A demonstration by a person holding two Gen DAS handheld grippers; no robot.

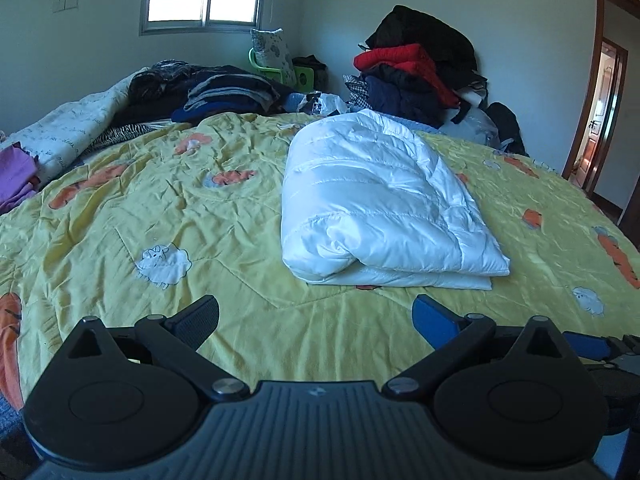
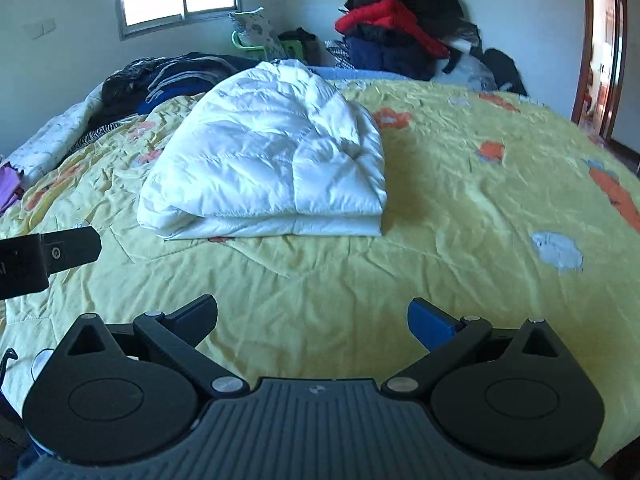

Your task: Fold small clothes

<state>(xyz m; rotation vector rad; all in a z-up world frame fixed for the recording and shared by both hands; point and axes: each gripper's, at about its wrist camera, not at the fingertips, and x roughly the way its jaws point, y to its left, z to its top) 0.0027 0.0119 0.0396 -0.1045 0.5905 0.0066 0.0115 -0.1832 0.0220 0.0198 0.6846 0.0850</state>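
Left gripper [image 1: 316, 316] and right gripper [image 2: 312, 314]: fingers spread, holding nothing. Folded white jacket [image 1: 380, 204] lies ahead of both, apart from the fingertips.

White quilted puffer jacket [image 1: 380, 204], yellow bedspread [image 1: 200, 216] printed with orange carrots and white rabbits, red garment [image 1: 404, 60] on dark clothes pile, purple cloth [image 1: 16, 176], green chair [image 1: 276, 70]

Daylight enters through the window [image 1: 202, 4], blown out to white, leaving the room dim and bluish; the white jacket [image 2: 264, 156] casts a soft shadow to its right, and fisheye distortion bends the doorway [image 1: 600, 112] and darkens the corners
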